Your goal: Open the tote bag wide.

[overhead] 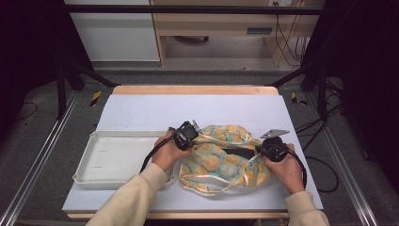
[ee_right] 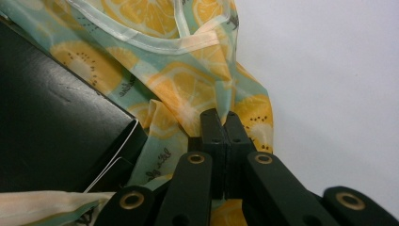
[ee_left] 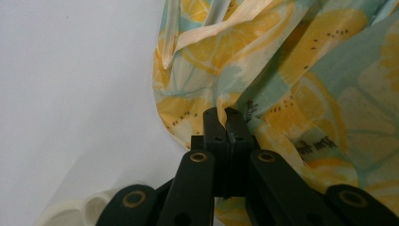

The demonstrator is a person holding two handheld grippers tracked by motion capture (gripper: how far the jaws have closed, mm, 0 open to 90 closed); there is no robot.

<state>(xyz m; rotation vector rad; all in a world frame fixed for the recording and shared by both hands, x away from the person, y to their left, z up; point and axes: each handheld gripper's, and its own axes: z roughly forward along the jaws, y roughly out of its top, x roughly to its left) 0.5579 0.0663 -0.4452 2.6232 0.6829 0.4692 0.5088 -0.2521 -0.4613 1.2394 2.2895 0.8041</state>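
Note:
A thin bag (overhead: pixel 221 157) printed with orange slices on pale teal lies on the white table, with a black flat box (overhead: pixel 240 153) showing through its mouth. My left gripper (overhead: pixel 196 133) is shut on the bag's left edge; in the left gripper view the jaws pinch a fold of the bag (ee_left: pixel 291 94) at the left gripper's (ee_left: pixel 226 112) tips. My right gripper (overhead: pixel 260 148) is shut on the bag's right edge. In the right gripper view the right gripper (ee_right: pixel 222 114) clamps the bag's fabric (ee_right: pixel 188 89), and the black box (ee_right: pixel 51 127) lies inside the bag to the left.
A shallow cream tray (overhead: pixel 94 165) sits on the table at the left, touching the left forearm. The white table surface (overhead: pixel 197 106) stretches behind the bag. Black frame posts and cables stand beyond the table's sides.

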